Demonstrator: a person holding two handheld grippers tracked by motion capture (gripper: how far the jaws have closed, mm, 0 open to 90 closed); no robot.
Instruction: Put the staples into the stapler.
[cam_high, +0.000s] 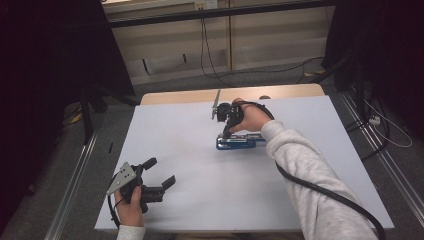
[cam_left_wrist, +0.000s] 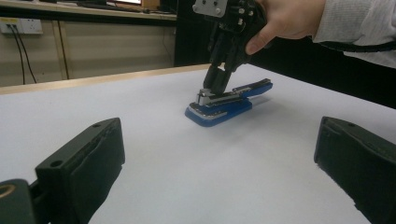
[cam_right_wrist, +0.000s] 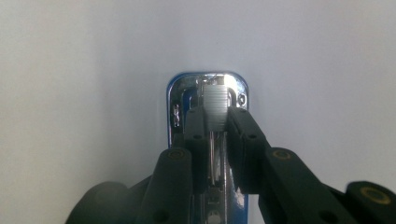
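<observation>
A blue stapler (cam_high: 240, 142) with chrome inner parts lies flat on the white table (cam_high: 200, 200), a little right of centre. My right gripper (cam_high: 226, 134) comes down on it from above, held by a hand in a grey sleeve. In the right gripper view the right gripper (cam_right_wrist: 215, 114) is shut on the ribbed grey metal piece at the front end of the stapler (cam_right_wrist: 180, 95). The left gripper view shows the stapler (cam_left_wrist: 224, 106) with the right gripper (cam_left_wrist: 215, 86) pinching its metal top. My left gripper (cam_high: 161, 172) rests open near the front left, with nothing between its fingers (cam_left_wrist: 88, 158).
A wooden strip (cam_high: 200, 95) edges the table's far side. Metal rails (cam_high: 75, 175) run along both sides on the floor. Cables (cam_high: 210, 55) hang and trail behind the table. My right gripper's black cable (cam_high: 320, 187) runs along the forearm.
</observation>
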